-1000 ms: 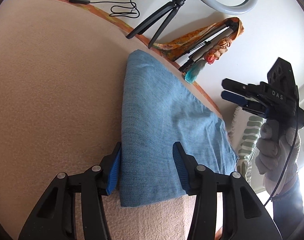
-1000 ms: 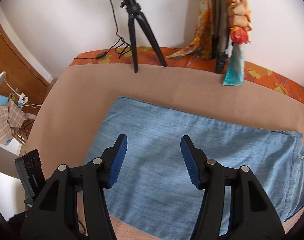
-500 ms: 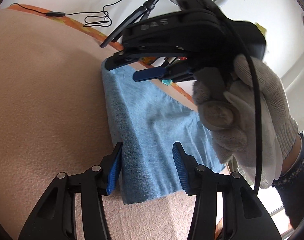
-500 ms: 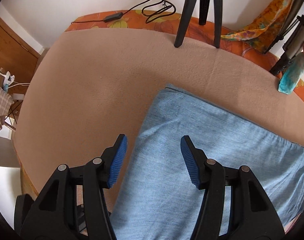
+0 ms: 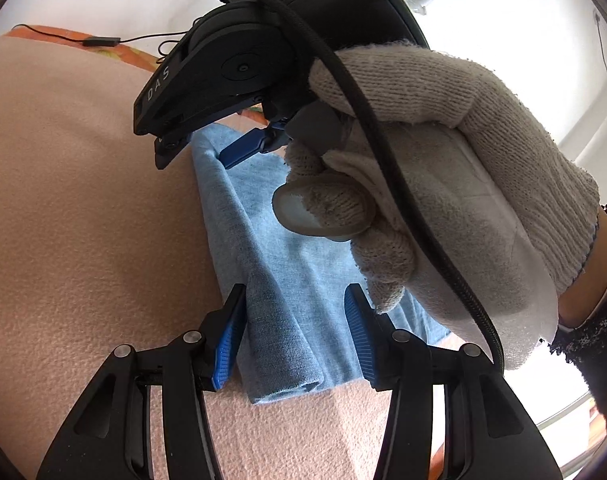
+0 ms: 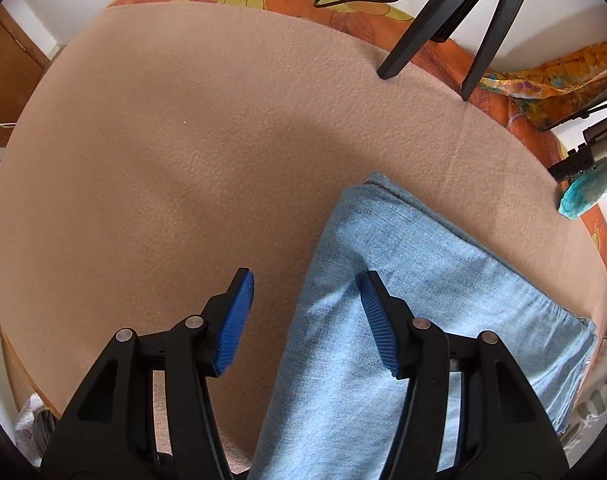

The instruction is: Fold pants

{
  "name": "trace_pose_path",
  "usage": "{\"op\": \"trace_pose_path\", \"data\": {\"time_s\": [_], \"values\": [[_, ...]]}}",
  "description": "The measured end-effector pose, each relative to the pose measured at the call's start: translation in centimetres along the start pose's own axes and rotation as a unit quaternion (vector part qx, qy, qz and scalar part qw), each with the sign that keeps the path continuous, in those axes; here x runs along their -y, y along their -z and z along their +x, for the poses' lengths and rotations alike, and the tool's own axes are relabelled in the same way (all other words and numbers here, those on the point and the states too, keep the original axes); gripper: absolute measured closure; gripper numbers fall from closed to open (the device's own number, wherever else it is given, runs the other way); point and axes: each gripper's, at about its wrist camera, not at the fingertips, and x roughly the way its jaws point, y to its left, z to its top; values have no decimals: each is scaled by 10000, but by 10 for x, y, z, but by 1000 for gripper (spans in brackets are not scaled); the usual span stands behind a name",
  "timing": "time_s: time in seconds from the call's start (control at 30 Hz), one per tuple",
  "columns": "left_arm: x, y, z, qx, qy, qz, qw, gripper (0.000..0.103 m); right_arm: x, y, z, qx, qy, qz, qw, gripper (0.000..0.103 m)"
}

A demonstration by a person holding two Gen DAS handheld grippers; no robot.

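Claws (image 5: 291, 326) (image 6: 305, 320) astride pants (image 5: 279, 272) edge

In the left wrist view, the gloved right hand (image 5: 443, 184) and the right gripper (image 5: 207, 148) it holds cover most of the pants (image 5: 287, 280) beyond the near corner, so their far end is hidden. In the right wrist view, the pants (image 6: 423, 300) run off the lower edge, and the tripod (image 6: 455, 12) above them is cut off, only its legs showing.
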Motion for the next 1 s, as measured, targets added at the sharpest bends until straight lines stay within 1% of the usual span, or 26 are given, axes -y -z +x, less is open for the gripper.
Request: {"op": "trace_pose_path", "data": {"time_s": [0.23, 0.3, 0.33, 0.4, 0.43, 0.5, 0.53, 0.6, 0.7, 0.8, 0.9, 0.93, 0.97, 1.0], "values": [[8, 5, 2, -15, -62, 94, 9999, 57, -8, -2, 9, -118, 153, -146, 9997, 46], [11, 6, 4, -26, -97, 138, 9999, 57, -8, -3, 12, -139, 203, -167, 9996, 55], [13, 7, 4, -27, -116, 157, 9998, 57, -7, -2, 12, -140, 229, -179, 9995, 58], [15, 7, 6, -26, -148, 160, 9998, 57, -4, -2, 13, -125, 237, -189, 9995, 69], [15, 8, 6, -33, -153, 143, 9998, 56, 0, -1, 13, -108, 201, -188, 9996, 71], [14, 7, 5, -44, -176, 100, 9998, 56, 8, 1, 10, -56, 76, -110, 9999, 85], [16, 7, 8, -43, -209, 86, 9997, 56, 13, 2, 7, -19, -15, -49, 10000, 87], [15, 7, 11, -66, -319, 38, 9995, 52, 21, 5, 2, 86, -188, 34, 9998, 93], [9, 6, 14, -186, -377, -179, 9990, 52, 32, 11, -9, 299, -399, 155, 9986, 96], [6, 7, 17, -260, -237, -387, 9986, 52, 42, 17, -21, 492, -604, 274, 9966, 96], [12, 8, 21, -275, -196, -288, 9990, 55, 54, 26, -30, 659, -796, 391, 9939, 96], [15, 8, 22, -281, -152, -242, 9992, 56, 57, 28, -34, 718, -845, 428, 9929, 96], [11, 8, 21, -267, -76, -218, 9994, 60, 57, 29, -39, 773, -892, 458, 9919, 96], [14, 8, 19, -244, -11, -187, 9995, 70, 65, 31, -46, 830, -941, 476, 9910, 96]]}}
